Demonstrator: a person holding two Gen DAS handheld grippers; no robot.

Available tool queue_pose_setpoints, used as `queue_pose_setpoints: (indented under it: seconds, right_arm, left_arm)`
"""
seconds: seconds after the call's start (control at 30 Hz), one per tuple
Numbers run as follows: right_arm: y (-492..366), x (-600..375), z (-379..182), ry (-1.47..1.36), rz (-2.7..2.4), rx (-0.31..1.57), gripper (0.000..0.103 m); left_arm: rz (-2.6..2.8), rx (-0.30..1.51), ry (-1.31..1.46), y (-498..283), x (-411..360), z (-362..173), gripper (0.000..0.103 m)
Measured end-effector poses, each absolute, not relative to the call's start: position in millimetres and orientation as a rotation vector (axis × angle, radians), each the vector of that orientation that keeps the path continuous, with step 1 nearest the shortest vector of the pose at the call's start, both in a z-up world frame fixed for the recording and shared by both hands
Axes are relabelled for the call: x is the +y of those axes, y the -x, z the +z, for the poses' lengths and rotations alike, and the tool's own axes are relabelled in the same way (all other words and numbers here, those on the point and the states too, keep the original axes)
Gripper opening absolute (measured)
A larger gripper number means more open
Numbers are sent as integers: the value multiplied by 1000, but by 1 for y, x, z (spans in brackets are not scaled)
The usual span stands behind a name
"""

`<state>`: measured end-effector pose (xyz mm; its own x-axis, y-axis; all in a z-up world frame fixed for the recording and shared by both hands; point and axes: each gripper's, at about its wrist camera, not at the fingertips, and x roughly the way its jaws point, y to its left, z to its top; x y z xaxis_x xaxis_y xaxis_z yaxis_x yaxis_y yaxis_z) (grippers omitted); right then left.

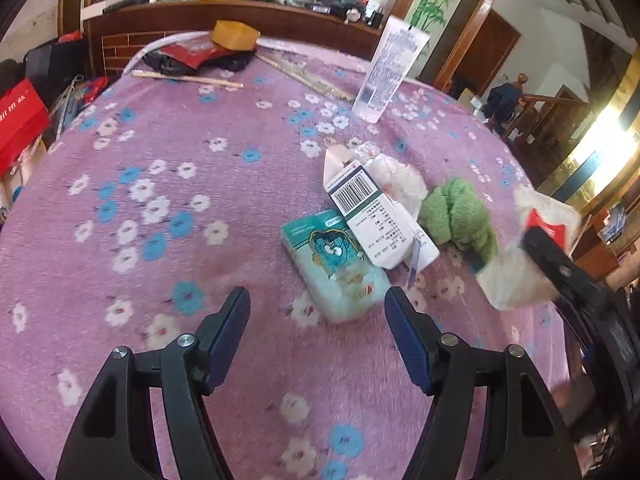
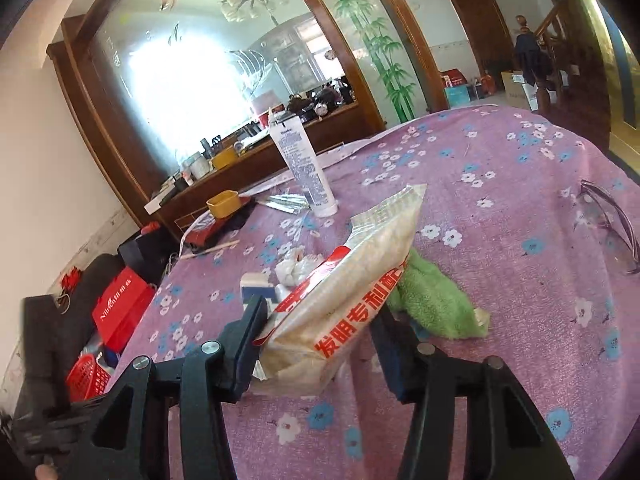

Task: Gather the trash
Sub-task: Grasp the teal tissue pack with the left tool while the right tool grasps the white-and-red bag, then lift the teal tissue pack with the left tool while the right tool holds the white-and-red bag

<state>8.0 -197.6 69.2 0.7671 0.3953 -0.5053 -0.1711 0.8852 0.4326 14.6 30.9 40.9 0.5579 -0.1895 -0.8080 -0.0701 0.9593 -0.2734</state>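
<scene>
A pile of trash lies on the purple flowered cloth: a teal tissue pack, a white carton with a barcode, crumpled white paper and a green cloth. My left gripper is open just short of the tissue pack. My right gripper has a white snack bag with red print between its jaws, tilted upward; it shows blurred in the left wrist view. The green cloth lies behind the bag.
A white tube stands upright at the far side. A yellow box, a dark and red item and sticks lie at the back. Glasses lie at the right. Red bags stand beside the table.
</scene>
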Motion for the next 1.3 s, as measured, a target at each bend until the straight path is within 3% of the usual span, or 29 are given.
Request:
queue_pose_setpoints:
  seconds: [0.33, 0.4, 0.43, 0.53, 0.9, 1.0, 1.1, 1.3]
  right_arm:
    - [-9, -208, 67, -414, 314, 626, 56]
    - [-10, -209, 66, -411, 312, 633, 56]
    - [-10, -209, 65, -413, 313, 637, 56]
    - [-11, -204, 64, -399, 332, 652, 57]
    - [-11, -170, 58, -237, 352, 688, 57]
    - [-11, -166, 57, -209, 344, 688, 57]
    - [-10, -163, 57, -190, 339, 685, 57]
    - [-7, -159, 59, -159, 324, 667, 57]
  left_arm:
    - [-30, 1021, 140, -68, -10, 13, 68]
    - [-31, 1001, 107, -66, -10, 12, 64]
    - [-38, 992, 98, -63, -8, 12, 56]
    - [-83, 982, 114, -53, 9, 13, 53]
    - [-74, 896, 99, -36, 33, 10, 53]
    - [-69, 875, 74, -34, 30, 12, 48]
    - [-53, 824, 76, -29, 35, 19, 34]
    - [-1, 738, 96, -21, 47, 31, 33]
